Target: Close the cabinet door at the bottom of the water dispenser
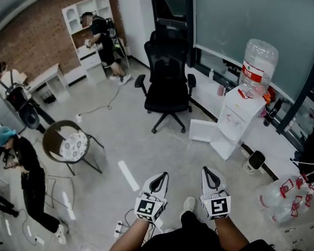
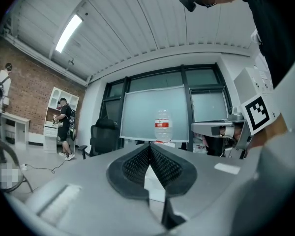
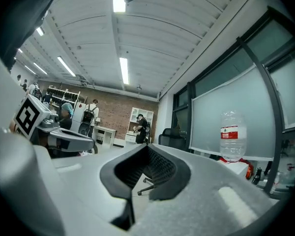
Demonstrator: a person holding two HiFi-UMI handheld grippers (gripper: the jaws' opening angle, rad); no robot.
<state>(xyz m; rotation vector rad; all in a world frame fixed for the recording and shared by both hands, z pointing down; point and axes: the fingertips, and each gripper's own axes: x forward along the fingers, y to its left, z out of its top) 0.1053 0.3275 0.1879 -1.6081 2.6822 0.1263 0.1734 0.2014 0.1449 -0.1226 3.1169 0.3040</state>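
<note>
The white water dispenser (image 1: 236, 116) stands by the glass wall at the right, with a large bottle (image 1: 257, 67) on top. Its bottom cabinet door (image 1: 203, 130) hangs open toward the left. My left gripper (image 1: 158, 177) and right gripper (image 1: 210, 172) are side by side at the bottom of the head view, well short of the dispenser, both shut and holding nothing. In the left gripper view the shut jaws (image 2: 150, 147) point at the bottle (image 2: 162, 126). The right gripper view shows its jaws (image 3: 147, 148) shut, with the bottle (image 3: 231, 136) off to the right.
A black office chair (image 1: 168, 82) stands left of the dispenser. A round chair (image 1: 68, 143) with a patterned cushion is at the left. Empty bottles (image 1: 282, 197) and a small white appliance (image 1: 255, 162) sit at the right. People stand at the left, and cables lie on the floor.
</note>
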